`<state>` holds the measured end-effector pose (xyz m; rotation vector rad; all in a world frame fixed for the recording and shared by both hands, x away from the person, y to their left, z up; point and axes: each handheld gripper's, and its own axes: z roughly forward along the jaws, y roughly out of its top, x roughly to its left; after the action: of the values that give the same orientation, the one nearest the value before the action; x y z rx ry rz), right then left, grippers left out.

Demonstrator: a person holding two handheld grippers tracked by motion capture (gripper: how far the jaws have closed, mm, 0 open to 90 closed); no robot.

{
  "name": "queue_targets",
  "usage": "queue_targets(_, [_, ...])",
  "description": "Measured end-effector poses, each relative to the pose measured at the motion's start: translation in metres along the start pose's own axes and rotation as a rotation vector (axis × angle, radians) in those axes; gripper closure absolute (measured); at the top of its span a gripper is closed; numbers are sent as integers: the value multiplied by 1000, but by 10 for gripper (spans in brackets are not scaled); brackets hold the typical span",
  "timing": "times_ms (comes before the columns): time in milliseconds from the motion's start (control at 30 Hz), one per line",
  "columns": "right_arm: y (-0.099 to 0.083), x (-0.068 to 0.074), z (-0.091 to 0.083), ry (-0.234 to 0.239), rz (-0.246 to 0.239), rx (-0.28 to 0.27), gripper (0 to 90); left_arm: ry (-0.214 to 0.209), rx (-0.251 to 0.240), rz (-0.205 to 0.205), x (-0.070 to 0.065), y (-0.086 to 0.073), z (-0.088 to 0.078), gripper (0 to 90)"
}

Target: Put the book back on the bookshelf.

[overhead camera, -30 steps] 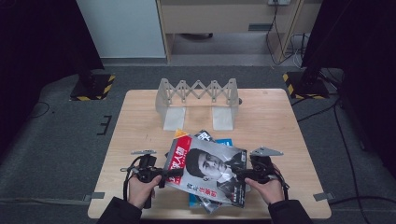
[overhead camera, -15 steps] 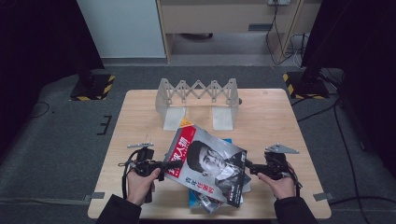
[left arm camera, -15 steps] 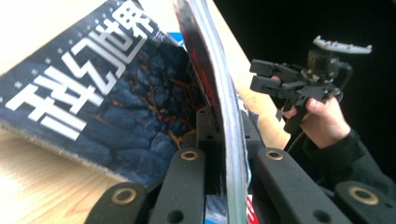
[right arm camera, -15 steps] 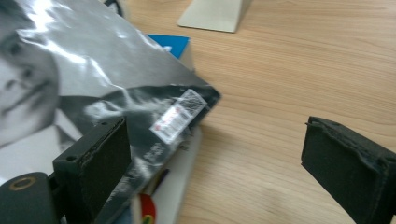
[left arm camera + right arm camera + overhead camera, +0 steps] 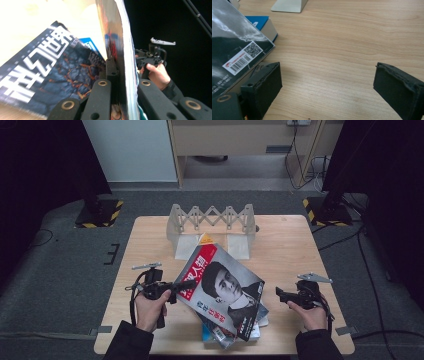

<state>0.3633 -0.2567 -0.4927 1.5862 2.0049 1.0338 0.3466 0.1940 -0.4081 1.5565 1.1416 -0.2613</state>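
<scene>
High view: the left gripper (image 5: 187, 284) pinches the magazine (image 5: 225, 292) at its nine o'clock edge, tilted above a stack of books (image 5: 235, 332); an accordion rack (image 5: 212, 217) stands at twelve o'clock.

Left gripper view: the jaws clamp the magazine's edge.

Right gripper view: the right gripper (image 5: 327, 90) is spread over bare table (image 5: 342, 40).

Left hand-held gripper (image 5: 187, 284) clamped, right hand-held gripper (image 5: 280, 292) wide open.
</scene>
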Motion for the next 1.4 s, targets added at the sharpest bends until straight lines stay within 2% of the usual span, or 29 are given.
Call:
queue_targets(133, [-1, -3, 1, -8, 0, 5, 82, -24, -13, 14, -8, 7, 4, 857])
queue_targets(233, [-1, -4, 1, -12, -3, 9, 82, -63, -29, 7, -15, 12, 8, 858])
queue_targets(367, [-1, -8, 2, -26, 4, 9, 82, -53, -39, 29, -26, 15, 19, 859])
queue_targets(700, [-3, -20, 1, -66, 19, 9, 86, -70, -40, 16, -31, 9, 33, 860])
queue_targets(833, [-4, -24, 3, -82, 12, 18, 87, -91, -51, 16, -36, 12, 34, 860])
queue_targets(967, [-5, -28, 4, -92, 20, 25, 87, -93, -63, 38, -45, 19, 35, 859])
queue_targets(1233, [-5, -31, 4, -103, 30, 22, 87, -130, -128, 51, -57, 38, 25, 859])
queue_targets(1333, [-6, -31, 5, -108, 6, 19, 86, -119, -147, 67, -60, 46, 17, 859])
queue_targets(1400, [-6, -31, 5, -108, 10, 20, 85, -106, -162, 75, -61, 51, 12, 859])
